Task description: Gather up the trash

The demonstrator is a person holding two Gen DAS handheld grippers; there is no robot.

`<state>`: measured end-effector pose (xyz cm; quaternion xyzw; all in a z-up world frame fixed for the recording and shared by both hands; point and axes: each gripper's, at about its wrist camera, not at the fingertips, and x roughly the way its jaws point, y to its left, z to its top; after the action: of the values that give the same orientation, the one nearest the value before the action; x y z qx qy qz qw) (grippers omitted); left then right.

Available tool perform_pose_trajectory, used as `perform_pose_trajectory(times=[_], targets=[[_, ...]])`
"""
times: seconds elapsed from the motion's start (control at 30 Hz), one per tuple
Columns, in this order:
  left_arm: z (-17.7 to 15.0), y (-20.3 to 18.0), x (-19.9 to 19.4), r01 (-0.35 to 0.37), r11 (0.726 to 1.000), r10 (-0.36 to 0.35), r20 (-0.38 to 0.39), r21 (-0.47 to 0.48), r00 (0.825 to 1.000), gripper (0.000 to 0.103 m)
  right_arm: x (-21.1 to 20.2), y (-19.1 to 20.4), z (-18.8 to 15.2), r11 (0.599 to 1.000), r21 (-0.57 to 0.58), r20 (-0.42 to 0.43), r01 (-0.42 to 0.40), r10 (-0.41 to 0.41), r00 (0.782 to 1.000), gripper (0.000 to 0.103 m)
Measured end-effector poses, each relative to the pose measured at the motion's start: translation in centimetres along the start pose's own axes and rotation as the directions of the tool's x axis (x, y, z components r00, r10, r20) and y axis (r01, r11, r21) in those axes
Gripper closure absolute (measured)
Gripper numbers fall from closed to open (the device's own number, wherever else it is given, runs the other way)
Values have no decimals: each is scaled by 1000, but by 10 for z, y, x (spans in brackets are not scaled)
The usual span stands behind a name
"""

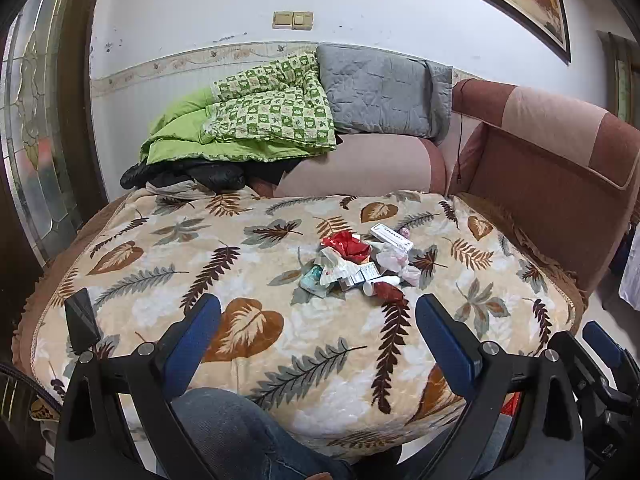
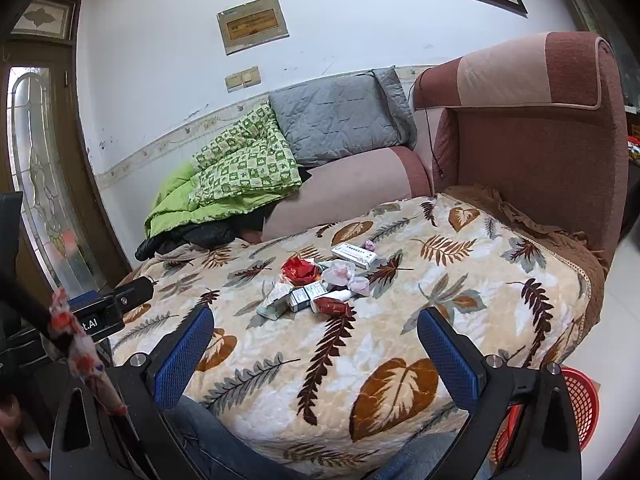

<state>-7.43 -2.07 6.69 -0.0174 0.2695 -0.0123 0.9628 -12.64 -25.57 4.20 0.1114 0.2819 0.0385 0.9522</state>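
Note:
A pile of trash [image 1: 360, 264] lies on the leaf-patterned blanket [image 1: 248, 264] over a sofa seat: red crumpled wrappers [image 1: 346, 245], a long white box [image 1: 391, 237], small boxes, tissues and a dark red wrapper [image 1: 389, 290]. The right wrist view shows the same trash pile [image 2: 324, 284], with the red wrapper [image 2: 298, 270] and the white box [image 2: 355, 255]. My left gripper [image 1: 318, 338] is open, low at the blanket's near edge, well short of the pile. My right gripper [image 2: 316, 352] is open too, equally far back. Neither holds anything.
A red mesh basket [image 2: 580, 404] stands on the floor at the right of the seat. Green quilt [image 1: 256, 120] and grey cushion [image 1: 380, 92] are stacked at the back. A sofa armrest [image 2: 540, 128] rises at right. A person's jeans-clad knee [image 1: 224, 428] is below the grippers.

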Motion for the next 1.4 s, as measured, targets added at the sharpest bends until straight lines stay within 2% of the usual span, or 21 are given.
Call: perform_pose_trajectory(times=[0.2,1.4], targets=[[-1,-1,1,2,1000,-2,0,2,1000,6,-3,11,2,1000,-2,7,9,-9,1000,0],[-4,-3,1,-1,1000,1,2,0,1000,6,-11,11,8,999,-43,15,25,-24,1000,0]])
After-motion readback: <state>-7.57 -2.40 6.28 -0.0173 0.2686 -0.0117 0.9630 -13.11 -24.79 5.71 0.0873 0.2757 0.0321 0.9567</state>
